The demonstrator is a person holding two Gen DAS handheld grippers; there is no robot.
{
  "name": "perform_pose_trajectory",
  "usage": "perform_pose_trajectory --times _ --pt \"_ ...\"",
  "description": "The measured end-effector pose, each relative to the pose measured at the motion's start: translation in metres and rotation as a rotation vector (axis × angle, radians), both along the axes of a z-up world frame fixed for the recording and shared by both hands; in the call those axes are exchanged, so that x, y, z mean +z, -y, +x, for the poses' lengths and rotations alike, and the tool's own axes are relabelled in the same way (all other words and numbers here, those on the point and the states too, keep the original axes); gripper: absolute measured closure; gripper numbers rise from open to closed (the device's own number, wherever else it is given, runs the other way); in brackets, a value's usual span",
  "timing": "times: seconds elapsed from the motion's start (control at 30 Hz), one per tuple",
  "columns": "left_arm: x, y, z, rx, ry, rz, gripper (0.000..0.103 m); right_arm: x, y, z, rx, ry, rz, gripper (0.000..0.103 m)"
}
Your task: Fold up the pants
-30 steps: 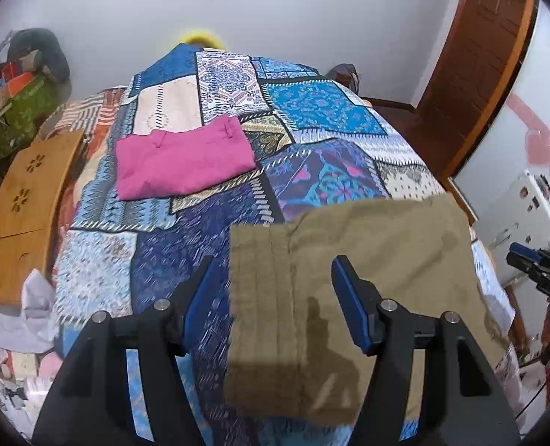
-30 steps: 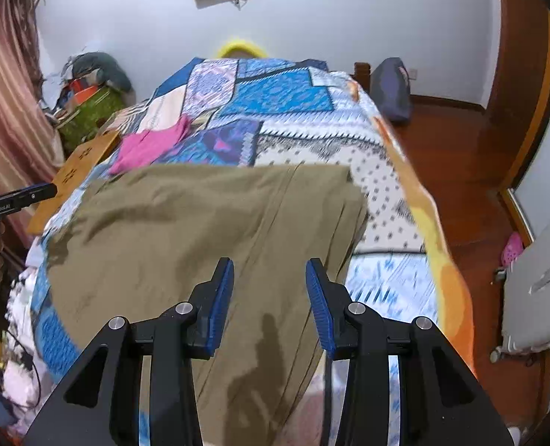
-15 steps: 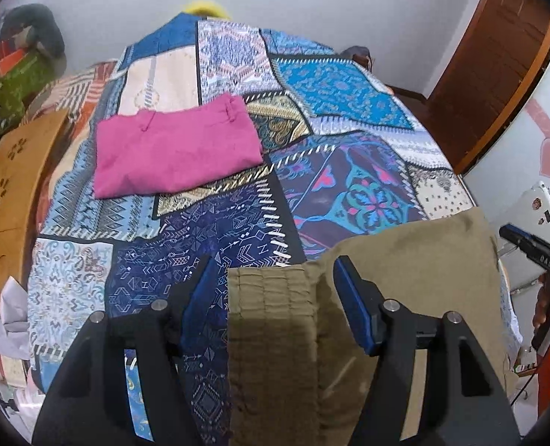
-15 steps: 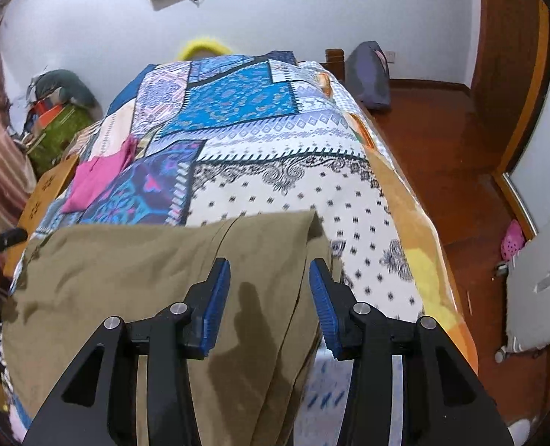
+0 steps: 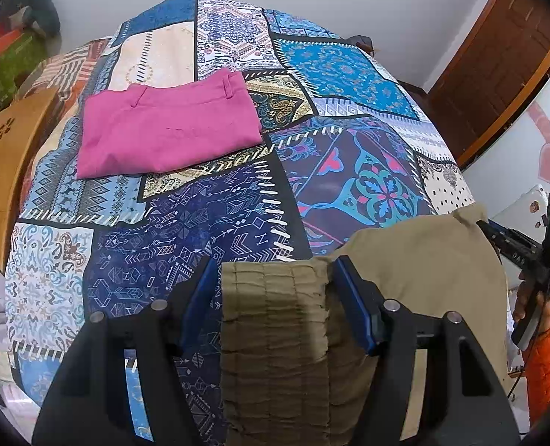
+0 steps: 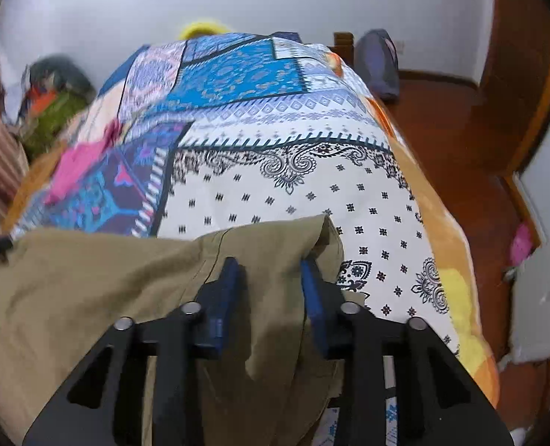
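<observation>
Two corners of the soft, limp olive-khaki cotton pants (image 5: 404, 290) at the patchwork bed's (image 5: 208, 230) near edge: my left gripper (image 5: 275, 297) straddles the waistband, jaws apart, while my right gripper (image 6: 269, 293) is closing on bunched cloth.

on the bed (image 5: 215, 230) in front of me the pants (image 5: 416, 271) lie at the near edge, their waistband between my left gripper (image 5: 275, 297) fingers. a second folded pair (image 5: 167, 133) lies farther back, to the left. my right gripper (image 6: 269, 290) is closing over the pants' right end.
</observation>
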State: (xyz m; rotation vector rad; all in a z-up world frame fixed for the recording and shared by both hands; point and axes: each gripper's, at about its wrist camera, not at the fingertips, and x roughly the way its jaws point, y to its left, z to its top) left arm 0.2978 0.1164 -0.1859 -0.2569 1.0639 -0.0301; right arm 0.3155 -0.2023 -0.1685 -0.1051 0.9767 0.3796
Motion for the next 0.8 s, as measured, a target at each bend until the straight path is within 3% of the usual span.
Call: perform_pose_trajectory --times 0.1,0.2,0.27,0.33,0.53,0.7,0.8 --pt "0.001 0.004 0.0 -0.013 0.005 0.023 0.039 -0.001 -0.011 -0.01 0.053 0.035 -0.097 0.091" --pt "0.001 0.007 -0.002 -0.011 0.021 0.068 0.039 -0.007 -0.017 -0.016 0.079 0.054 -0.174 0.091" --pt "-0.001 0.008 -0.004 0.008 0.036 0.142 0.029 -0.011 -0.017 -0.017 0.084 0.048 -0.199 0.092" --pt "-0.006 0.008 -0.007 0.019 0.05 0.186 0.026 -0.012 -0.013 -0.016 0.069 0.027 -0.182 0.092" --pt "-0.007 0.01 -0.01 0.034 0.052 0.222 0.025 -0.011 -0.008 -0.015 0.036 -0.016 -0.153 0.092" --pt "0.02 0.015 -0.019 -0.003 0.084 0.242 0.026 0.017 -0.007 -0.026 0.035 0.036 -0.18 0.08" --pt "0.044 0.021 -0.027 -0.035 0.135 0.204 0.026 0.039 -0.009 -0.037 0.051 0.086 -0.121 0.07"
